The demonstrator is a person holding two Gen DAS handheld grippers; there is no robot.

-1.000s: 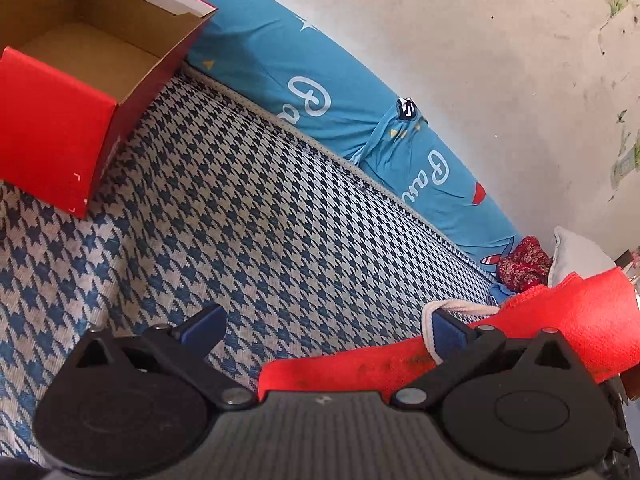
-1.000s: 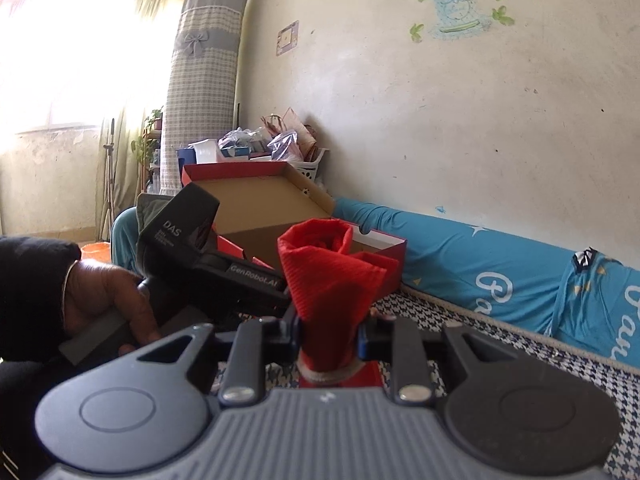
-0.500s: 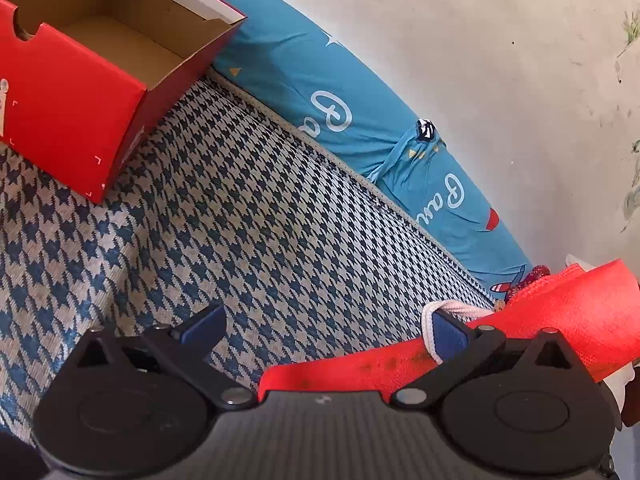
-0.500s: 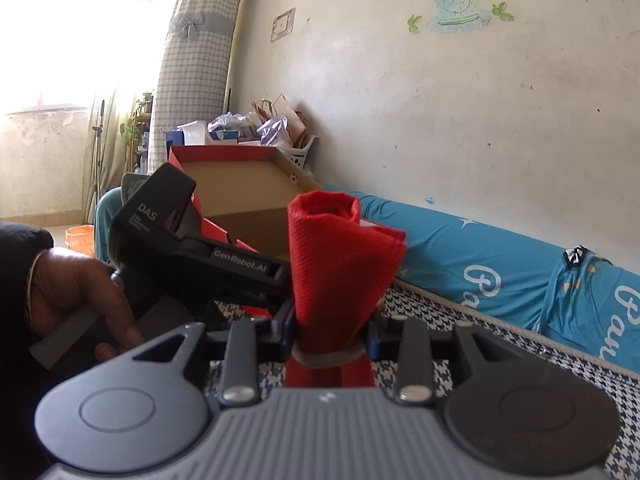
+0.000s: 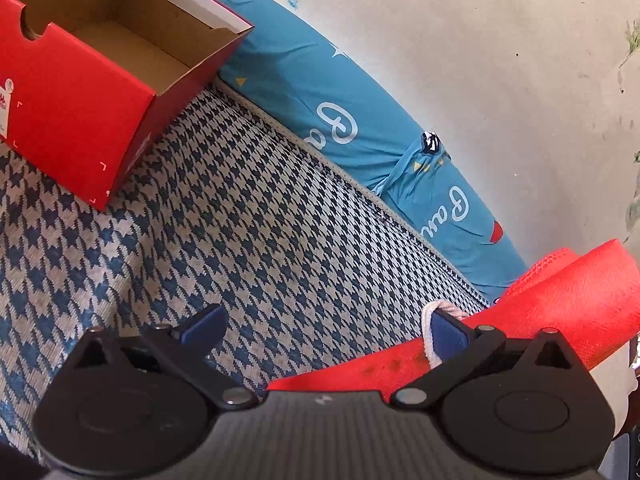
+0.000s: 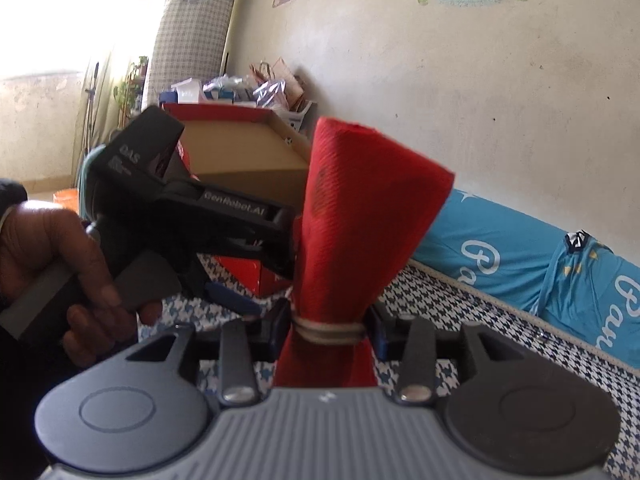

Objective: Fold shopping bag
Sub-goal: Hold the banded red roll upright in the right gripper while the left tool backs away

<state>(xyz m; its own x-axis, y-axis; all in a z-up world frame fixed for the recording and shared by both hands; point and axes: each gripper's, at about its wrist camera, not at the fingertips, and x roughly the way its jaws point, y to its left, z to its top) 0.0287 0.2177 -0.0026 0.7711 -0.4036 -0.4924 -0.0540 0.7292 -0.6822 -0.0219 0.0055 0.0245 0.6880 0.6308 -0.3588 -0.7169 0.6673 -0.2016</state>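
Red shopping bag (image 6: 360, 216), pale cord (image 6: 328, 330); blue-and-white houndstooth mat (image 5: 240, 232); red box (image 5: 80, 120); turquoise bolster (image 5: 320, 92).

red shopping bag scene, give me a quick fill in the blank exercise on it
1. The rolled bag standing between the right gripper fingers is coloured ____.
2. A whitish ____ is wrapped around the bag's narrow waist.
3. The open red box rests on a blue and white ____ patterned cover.
4. The left gripper has its fingers spread ____, the cord looped over one fingertip.

Missing words: red; cord; houndstooth; apart
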